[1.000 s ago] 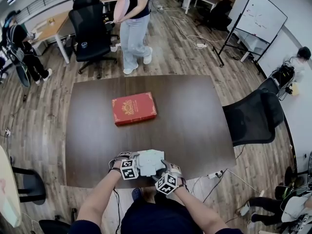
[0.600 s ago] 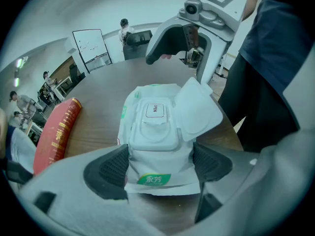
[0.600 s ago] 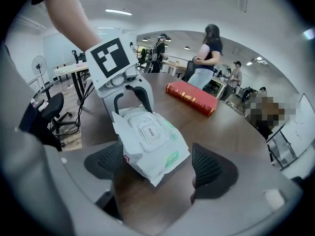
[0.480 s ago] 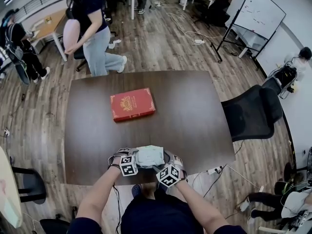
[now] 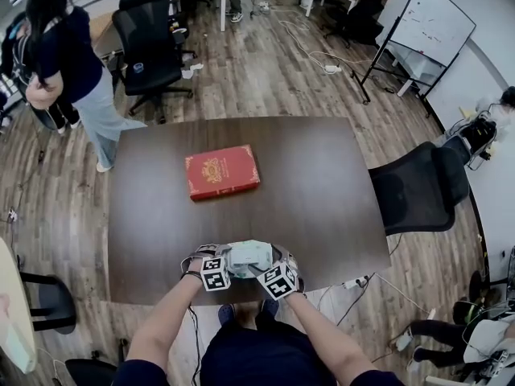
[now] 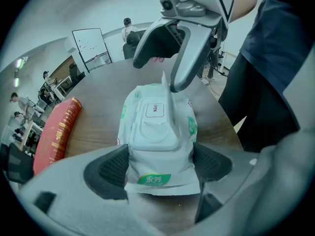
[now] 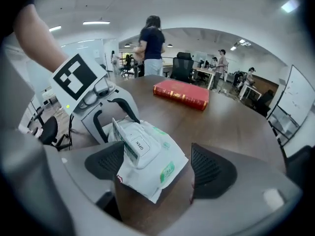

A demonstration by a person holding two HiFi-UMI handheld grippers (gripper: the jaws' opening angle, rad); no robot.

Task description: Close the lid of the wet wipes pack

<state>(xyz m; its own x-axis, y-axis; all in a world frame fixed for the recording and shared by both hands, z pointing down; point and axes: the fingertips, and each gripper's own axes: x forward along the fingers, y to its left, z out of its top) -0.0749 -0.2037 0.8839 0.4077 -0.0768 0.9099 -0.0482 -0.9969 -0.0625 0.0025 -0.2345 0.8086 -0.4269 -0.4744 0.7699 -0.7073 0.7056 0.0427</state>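
Now: lid up, wet wipes pack pinned at the near edge of the worktop.
My left tool clamps the pack; my right tool gapes wide by the lid. An off-centre push could twist the soft pack loose.

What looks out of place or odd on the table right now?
Only the lid of the wet wipes pack stands out: it sticks up on edge instead of lying flat. The left gripper pinches the pack's end; the right gripper is open around it. Nothing is spilled.
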